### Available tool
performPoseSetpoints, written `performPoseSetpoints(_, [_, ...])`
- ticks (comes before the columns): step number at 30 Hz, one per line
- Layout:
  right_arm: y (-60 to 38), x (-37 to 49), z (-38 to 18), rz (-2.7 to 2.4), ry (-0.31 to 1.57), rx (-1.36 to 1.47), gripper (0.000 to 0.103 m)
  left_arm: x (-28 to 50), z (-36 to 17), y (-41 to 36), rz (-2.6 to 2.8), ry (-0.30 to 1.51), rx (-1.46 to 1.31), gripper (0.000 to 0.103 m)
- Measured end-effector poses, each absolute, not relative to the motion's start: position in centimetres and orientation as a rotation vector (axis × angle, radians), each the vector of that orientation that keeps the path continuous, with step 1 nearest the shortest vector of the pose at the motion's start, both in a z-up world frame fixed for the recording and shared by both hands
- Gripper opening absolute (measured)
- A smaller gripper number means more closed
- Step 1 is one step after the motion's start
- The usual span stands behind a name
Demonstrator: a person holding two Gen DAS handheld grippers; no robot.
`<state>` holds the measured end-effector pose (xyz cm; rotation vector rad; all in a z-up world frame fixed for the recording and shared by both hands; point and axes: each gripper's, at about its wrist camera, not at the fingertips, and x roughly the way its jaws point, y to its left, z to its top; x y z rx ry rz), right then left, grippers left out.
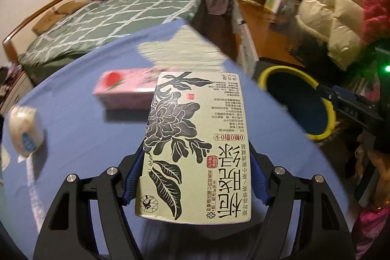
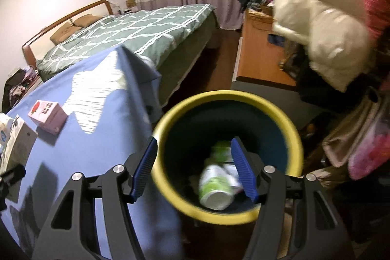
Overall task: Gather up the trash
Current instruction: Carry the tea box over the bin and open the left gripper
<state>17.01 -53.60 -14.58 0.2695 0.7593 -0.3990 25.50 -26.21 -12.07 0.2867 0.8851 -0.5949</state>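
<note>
A table draped in a blue cloth (image 1: pixel 80 128) is seen in a bedroom, beside a bed with a green checked quilt (image 1: pixel 109 18). One green tea carton (image 1: pixel 195 145) (Chinese print, flower drawing) is clamped in the left gripper (image 1: pixel 195 177). One pink carton (image 1: pixel 126 89) and one white bottle (image 1: pixel 25 133) are left on the cloth. The right gripper (image 2: pixel 192 169) is held with jaws apart, empty, over one yellow-rimmed bin (image 2: pixel 296 138) containing a green-and-white bottle (image 2: pixel 217 184).

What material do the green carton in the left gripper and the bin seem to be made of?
Carton: probably coated paperboard, with flat printed faces, sharp folded edges and a slight sheen. Bin: likely plastic, with a smooth yellow rim and a dark inner wall, though blur leaves this uncertain.
</note>
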Motion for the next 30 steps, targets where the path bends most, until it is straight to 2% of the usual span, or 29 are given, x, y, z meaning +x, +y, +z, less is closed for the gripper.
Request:
performPoseSetpoints(12, [-60.6, 9.3, -14.5, -0.519, 0.731, 0.334, 0.060, 23.9, -13.4, -41.9, -0.774, 0.888, 0.388, 0.072])
performPoseSetpoints(24, [-64.0, 7.4, -15.7, -0.551, 0.752, 0.381, 0.060, 26.0, -16.0, -50.6, -0.787, 0.929, 0.398, 0.073])
performPoseSetpoints(25, [-64.0, 7.4, -15.8, -0.554, 0.754, 0.381, 0.060, 26.2, -16.1, -50.6, -0.784, 0.932, 0.393, 0.073])
performPoseSetpoints(27, [-64.0, 7.4, -15.8, -0.555, 0.755, 0.381, 0.060, 26.3, -15.6, -50.3, -0.775, 0.915, 0.375, 0.083])
performPoseSetpoints(30, [-63.7, 7.6, -15.9, -0.554, 0.756, 0.378, 0.060, 26.1, -14.4, -48.9, -0.769, 0.877, 0.362, 0.086])
